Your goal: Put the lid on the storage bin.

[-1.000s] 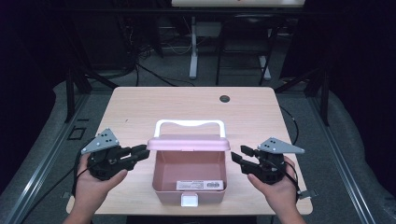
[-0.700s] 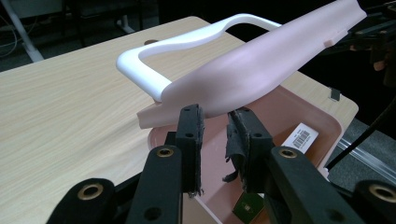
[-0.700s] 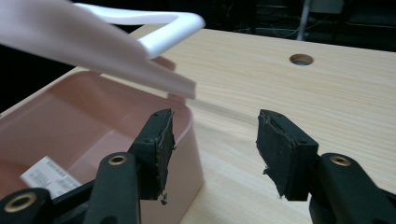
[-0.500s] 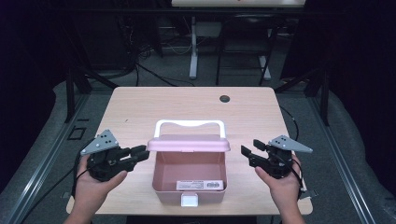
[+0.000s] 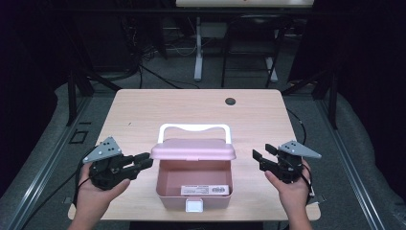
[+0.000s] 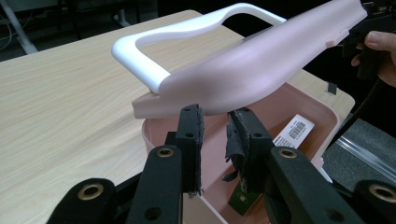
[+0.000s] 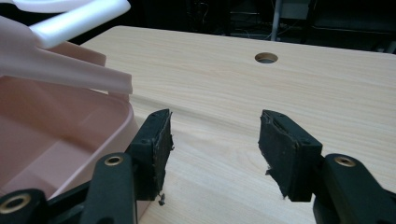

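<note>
Pink plastic makes up the box (image 5: 195, 187) that sits at the near edge of the wooden table (image 5: 158, 110), between the two hands. Its lid (image 5: 193, 149) is raised and hangs over the open tub, with a white handle (image 5: 194, 128) arching behind it and a small white latch (image 5: 194, 206) on the front wall. Inside, on the tub floor, lies a white label (image 5: 206, 190) with a barcode and lines of print — too small to read in any view.

The left gripper (image 5: 142, 162) is held just beside the box's left wall, tips pointing at the lid's left end. In the left gripper view its jaws stand a narrow gap apart, under the lid's edge and over the tub rim; the worn pads (image 6: 196, 135) press on nothing that I can make out, so it holds nothing. A small green piece shows low between the jaws there — what it is I cannot tell.

The right gripper (image 5: 263, 155) is off the box's right side, a little apart from it. Its jaws have just been opening and now stand wide, with only bare tabletop between them. In the right gripper view the tub's corner is just left of the left jaw. A round hole (image 7: 266, 58) sits in the table's far part.
</note>
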Action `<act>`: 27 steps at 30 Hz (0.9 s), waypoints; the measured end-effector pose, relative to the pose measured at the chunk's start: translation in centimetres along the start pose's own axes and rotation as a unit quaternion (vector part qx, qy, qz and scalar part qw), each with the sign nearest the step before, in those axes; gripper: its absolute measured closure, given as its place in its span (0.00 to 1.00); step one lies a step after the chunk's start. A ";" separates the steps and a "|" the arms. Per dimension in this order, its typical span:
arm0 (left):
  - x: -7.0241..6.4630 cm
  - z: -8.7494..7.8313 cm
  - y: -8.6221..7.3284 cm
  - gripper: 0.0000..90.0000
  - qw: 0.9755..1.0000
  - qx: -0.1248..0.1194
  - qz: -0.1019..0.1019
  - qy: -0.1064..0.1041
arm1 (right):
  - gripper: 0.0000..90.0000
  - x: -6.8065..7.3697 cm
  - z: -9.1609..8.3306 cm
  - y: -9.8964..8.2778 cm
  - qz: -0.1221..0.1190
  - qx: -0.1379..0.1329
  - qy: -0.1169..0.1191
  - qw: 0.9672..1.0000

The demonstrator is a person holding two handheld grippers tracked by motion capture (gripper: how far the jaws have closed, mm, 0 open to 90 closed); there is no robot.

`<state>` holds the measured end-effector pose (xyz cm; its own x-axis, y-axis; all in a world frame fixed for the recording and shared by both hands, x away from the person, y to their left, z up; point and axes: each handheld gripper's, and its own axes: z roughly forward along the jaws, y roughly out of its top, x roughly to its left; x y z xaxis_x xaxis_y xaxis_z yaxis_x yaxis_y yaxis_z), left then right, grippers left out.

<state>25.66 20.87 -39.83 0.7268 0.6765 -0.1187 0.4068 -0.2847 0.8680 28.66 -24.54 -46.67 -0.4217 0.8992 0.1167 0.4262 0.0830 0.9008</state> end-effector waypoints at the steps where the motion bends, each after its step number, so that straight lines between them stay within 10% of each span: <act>1: -0.1 0.0 -0.1 0.82 1.000 0.002 0.001 0.000 | 0.48 0.0 0.0 -0.1 -0.003 0.002 -0.001 1.000; 27: -0.6 -0.2 -3.3 0.83 1.000 0.001 -0.009 -0.007 | 0.47 -0.2 0.1 -0.9 -0.005 0.004 0.001 1.000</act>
<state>23.75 21.55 -42.49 0.7267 0.6723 -0.1412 0.4218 -0.2743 0.8642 28.49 -24.74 -47.52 -0.4284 0.8970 0.1087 0.4286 0.0958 0.8984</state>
